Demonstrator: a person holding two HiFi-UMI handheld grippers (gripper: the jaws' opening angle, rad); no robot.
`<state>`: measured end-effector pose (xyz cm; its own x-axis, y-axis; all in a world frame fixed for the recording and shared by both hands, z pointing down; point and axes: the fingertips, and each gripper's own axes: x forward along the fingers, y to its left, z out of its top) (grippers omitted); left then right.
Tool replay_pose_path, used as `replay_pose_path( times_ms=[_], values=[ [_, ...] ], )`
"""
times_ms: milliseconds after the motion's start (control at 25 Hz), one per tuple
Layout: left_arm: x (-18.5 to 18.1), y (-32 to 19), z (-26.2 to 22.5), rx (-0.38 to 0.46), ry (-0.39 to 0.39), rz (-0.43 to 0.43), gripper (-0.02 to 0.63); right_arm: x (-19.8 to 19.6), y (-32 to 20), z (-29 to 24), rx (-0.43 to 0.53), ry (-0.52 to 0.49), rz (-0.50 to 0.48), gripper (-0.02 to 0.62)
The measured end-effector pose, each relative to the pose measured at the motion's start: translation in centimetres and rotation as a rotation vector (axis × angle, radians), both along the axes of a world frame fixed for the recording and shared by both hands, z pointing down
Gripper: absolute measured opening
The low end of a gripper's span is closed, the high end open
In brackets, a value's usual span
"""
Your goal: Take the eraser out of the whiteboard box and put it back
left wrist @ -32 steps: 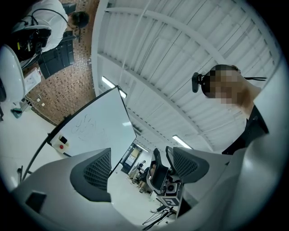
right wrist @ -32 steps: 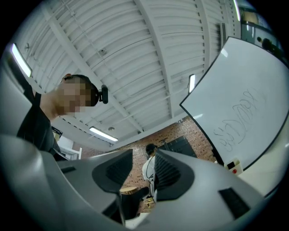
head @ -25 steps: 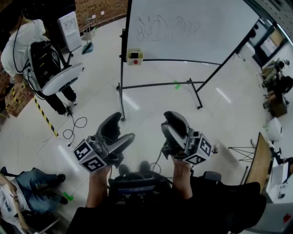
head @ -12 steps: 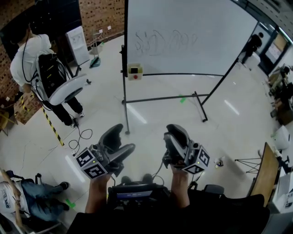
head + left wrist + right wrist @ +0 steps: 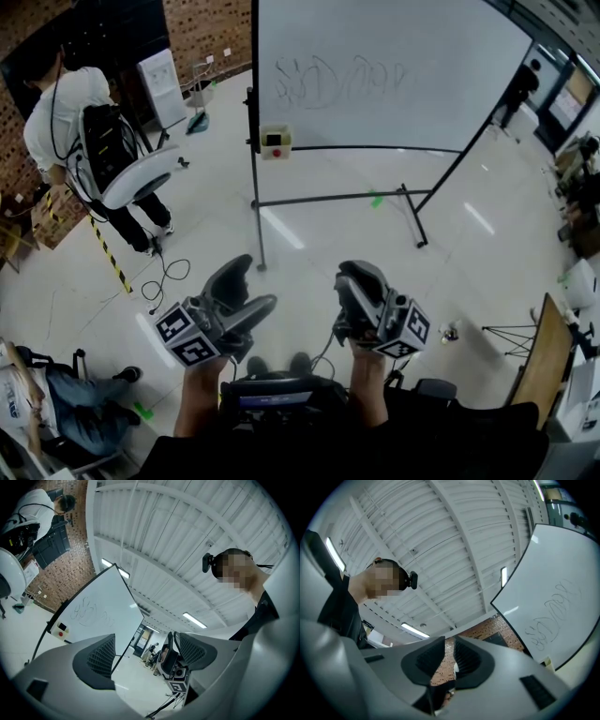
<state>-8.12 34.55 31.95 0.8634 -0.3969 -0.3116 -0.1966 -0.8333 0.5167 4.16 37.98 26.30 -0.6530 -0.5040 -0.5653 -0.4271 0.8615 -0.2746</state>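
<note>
The right tongs have just been closing on nothing and now meet, the left tongs stand apart and empty, and the whiteboard box hangs well away, out of reach of both.

pretty bright and even overall, lit by strip lights up on the ceiling. they leave streaky white glare on the shiny floor. shadows are faint. heavy fisheye bending, black corners everywhere.
</note>
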Motion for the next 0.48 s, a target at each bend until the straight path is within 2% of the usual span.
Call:
replay_pose_path(
  times_ms=[480],
  values=[
    [1.5, 0.5, 0.7, -0.019, 0.002, 0.006, 0.428, 1.3, 0.4, 1.0, -0.021, 0.008, -0.001, 0.077]
  ],
)
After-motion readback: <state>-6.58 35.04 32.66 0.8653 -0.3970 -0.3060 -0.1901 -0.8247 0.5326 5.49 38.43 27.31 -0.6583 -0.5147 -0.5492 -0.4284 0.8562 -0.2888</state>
